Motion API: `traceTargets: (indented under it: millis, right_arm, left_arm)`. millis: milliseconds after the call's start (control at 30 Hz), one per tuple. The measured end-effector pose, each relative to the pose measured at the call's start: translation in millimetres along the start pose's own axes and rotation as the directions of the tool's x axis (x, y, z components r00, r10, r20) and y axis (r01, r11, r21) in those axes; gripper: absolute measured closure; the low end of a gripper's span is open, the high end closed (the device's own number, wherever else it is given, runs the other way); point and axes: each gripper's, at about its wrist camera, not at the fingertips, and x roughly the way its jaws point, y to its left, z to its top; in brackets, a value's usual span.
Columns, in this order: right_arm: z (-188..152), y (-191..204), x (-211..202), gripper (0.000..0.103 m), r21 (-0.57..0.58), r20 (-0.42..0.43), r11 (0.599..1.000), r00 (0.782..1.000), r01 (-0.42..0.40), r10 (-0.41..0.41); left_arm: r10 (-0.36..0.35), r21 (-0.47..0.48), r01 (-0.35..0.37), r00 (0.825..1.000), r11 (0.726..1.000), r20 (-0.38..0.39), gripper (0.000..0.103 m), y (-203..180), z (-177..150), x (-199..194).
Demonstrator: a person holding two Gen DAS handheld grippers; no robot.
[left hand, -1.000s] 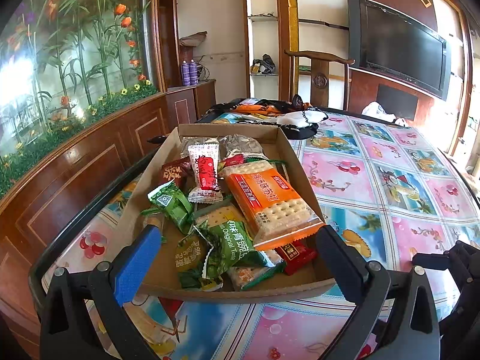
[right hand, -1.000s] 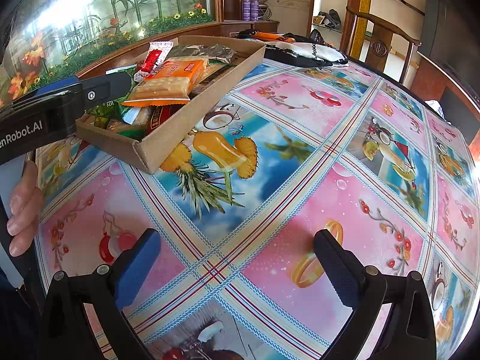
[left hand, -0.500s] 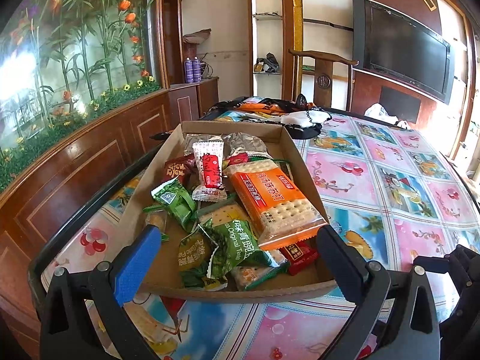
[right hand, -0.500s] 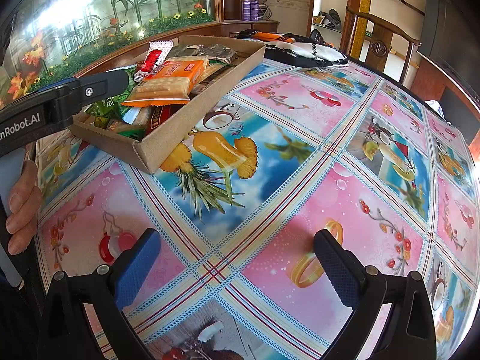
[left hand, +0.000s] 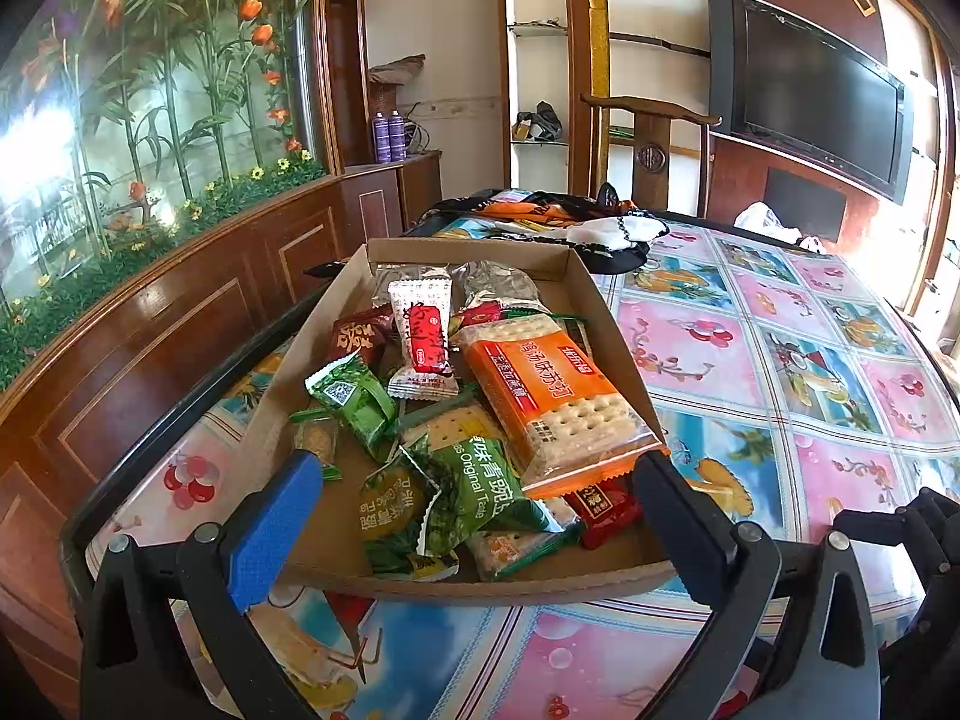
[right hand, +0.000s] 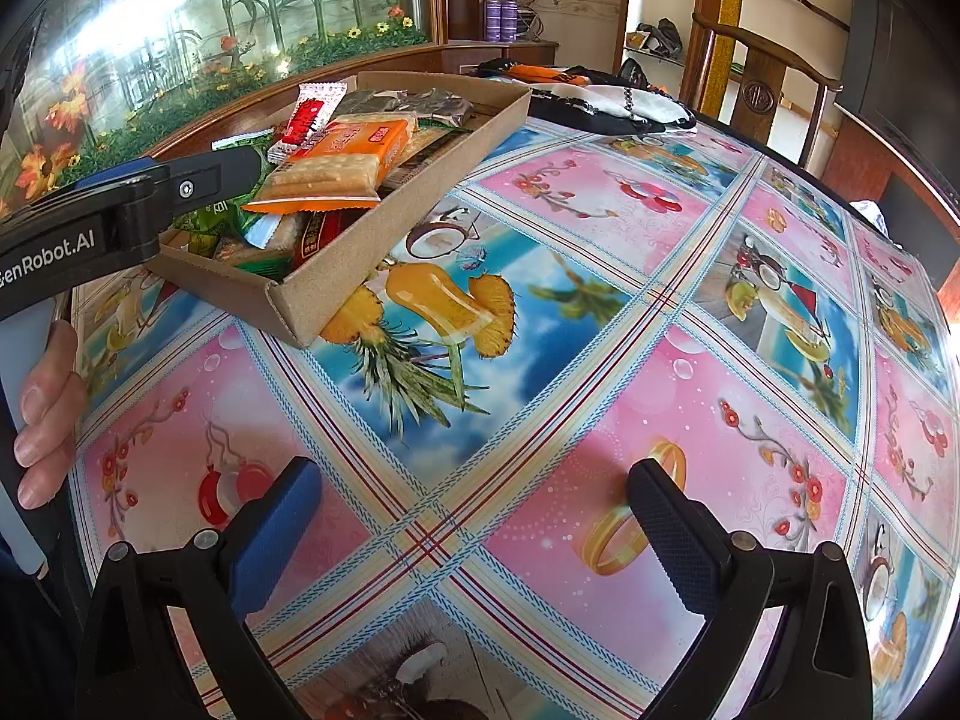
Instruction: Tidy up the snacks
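tray: cardboard, on table by its near-left edge
snacks: all piled loose in tray; none seen outside it
L gripper: fingers apart, empty, over tray's near end
R gripper: fingers apart, empty, right of tray over bare cloth
progress: gathered but jumbled; prob. fits sorted-in or about to be taken out

A: Bright daylight; glare burns out the glass panel left of the snack box.
B: Tablecloth right of the box washes white at its far edge. Fisheye bends all lines, corners go black, focus stays sharp.
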Motion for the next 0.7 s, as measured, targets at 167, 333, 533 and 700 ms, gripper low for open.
traceTargets:
  millis: [167, 333, 533, 700]
  right_arm:
    - [-0.1, 0.1, 0.4, 0.0, 0.0, 0.0, 1.0, 1.0, 0.0, 0.0]
    - [-0.1, 0.1, 0.5, 0.0, 0.0, 0.0, 1.0, 1.0, 0.0, 0.0]
    - [-0.1, 0.3, 0.6, 0.0, 0.0, 0.0, 1.0, 1.0, 0.0, 0.0]
    - [-0.1, 0.3, 0.6, 0.0, 0.0, 0.0, 1.0, 1.0, 0.0, 0.0]
  left_arm:
    - [-0.002, 0.001, 0.002, 1.0, 1.0, -0.001, 0.0, 0.2, -0.1, -0.1]
    - [-0.002, 0.0, 0.002, 1.0, 1.0, -0.002, 0.0, -0.1, 0.0, 0.2]
    - [0.026, 0.003, -0.026, 1.0, 1.0, 0.006, 0.0, 2.2, -0.9, -3.0]
    - [0.056, 0.001, -0.056, 0.998, 0.998, 0.016, 0.0, 4.2, -2.4, -6.1]
